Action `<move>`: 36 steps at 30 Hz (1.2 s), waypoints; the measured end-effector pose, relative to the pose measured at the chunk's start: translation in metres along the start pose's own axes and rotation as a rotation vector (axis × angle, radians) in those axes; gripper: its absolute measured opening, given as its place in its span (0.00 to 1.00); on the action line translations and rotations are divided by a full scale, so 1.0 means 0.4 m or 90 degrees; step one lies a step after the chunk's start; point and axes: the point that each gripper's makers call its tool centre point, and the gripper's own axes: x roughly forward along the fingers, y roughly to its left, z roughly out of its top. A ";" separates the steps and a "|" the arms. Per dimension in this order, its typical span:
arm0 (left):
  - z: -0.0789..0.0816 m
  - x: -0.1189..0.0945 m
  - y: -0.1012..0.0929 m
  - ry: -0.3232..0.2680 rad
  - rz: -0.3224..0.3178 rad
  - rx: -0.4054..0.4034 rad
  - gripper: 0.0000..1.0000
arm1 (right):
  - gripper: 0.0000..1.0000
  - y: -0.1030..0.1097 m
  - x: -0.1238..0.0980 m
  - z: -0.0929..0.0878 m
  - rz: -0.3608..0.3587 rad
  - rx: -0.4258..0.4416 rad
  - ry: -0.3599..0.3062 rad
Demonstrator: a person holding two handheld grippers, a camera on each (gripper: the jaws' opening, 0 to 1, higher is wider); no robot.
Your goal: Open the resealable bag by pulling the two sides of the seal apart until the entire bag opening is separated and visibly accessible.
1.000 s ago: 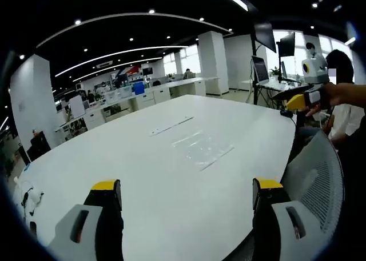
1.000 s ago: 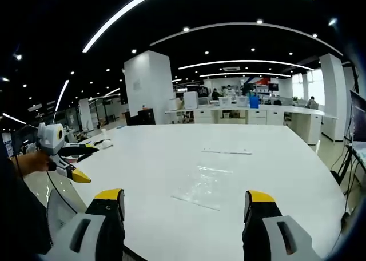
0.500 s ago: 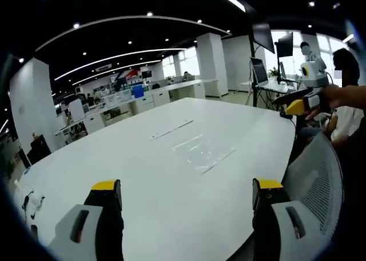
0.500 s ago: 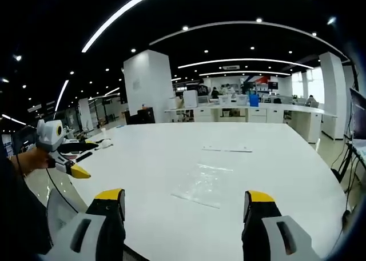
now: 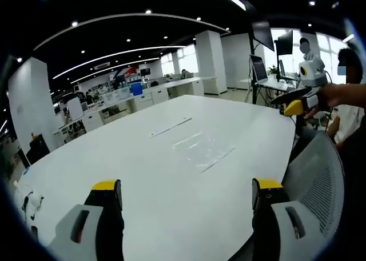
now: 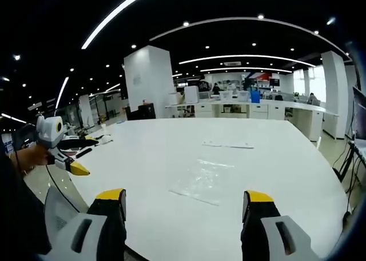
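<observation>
The clear, flat resealable plastic bag [image 5: 201, 149] lies mid-table on the white oval table [image 5: 114, 169], well apart from both tools. The left gripper [image 5: 187, 207] and right gripper [image 6: 182, 215] each stand wide open and empty. Risk: the thin, slippery film may slide, or both layers get pinched together.

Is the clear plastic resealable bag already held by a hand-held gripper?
No, the clear plastic resealable bag lies flat on the white table, untouched.
</observation>
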 end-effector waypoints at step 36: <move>-0.039 0.083 -0.024 0.027 -0.045 -0.011 0.92 | 0.68 -0.010 0.186 -0.098 0.043 -0.176 0.125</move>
